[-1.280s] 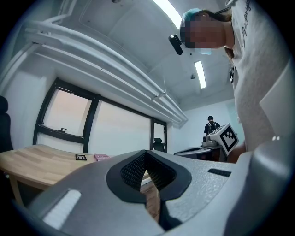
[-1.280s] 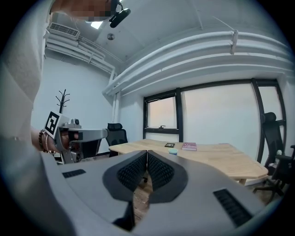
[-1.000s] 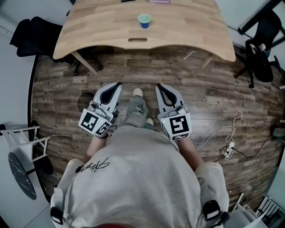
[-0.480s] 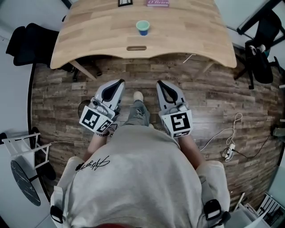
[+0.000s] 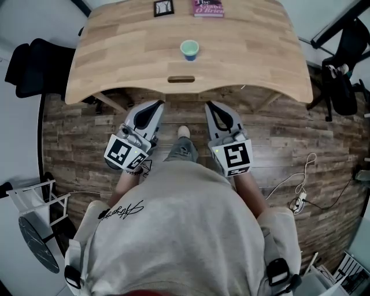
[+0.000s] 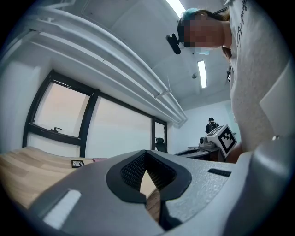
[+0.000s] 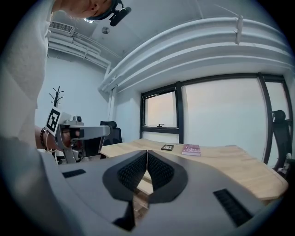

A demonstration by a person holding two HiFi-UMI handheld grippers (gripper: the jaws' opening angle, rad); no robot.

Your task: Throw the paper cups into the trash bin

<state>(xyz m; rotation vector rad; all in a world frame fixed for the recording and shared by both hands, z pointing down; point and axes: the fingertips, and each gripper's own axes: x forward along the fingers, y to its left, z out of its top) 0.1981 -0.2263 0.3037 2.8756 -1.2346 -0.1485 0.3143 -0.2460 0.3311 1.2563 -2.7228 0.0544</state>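
A blue paper cup [image 5: 189,49] with a pale green inside stands upright near the front edge of the wooden table [image 5: 115,52]. My left gripper [image 5: 156,105] and right gripper [image 5: 210,106] are held side by side over the floor, tips at the table's front edge, short of the cup. Both are shut with nothing between the jaws, as the left gripper view [image 6: 146,153] and the right gripper view [image 7: 147,153] show. The cup does not show in either gripper view. No trash bin is in view.
A book [image 5: 208,7] and a small picture frame [image 5: 164,7] lie at the table's far edge. A black chair [image 5: 29,66] stands at the left, another [image 5: 342,75] at the right. Cables [image 5: 300,188] lie on the wood floor. A white rack [image 5: 34,193] is at the lower left.
The person has stepped toward the table. The table and cup sit nearer in the head view, and both gripper tips have reached its front edge. The jaws stayed shut.
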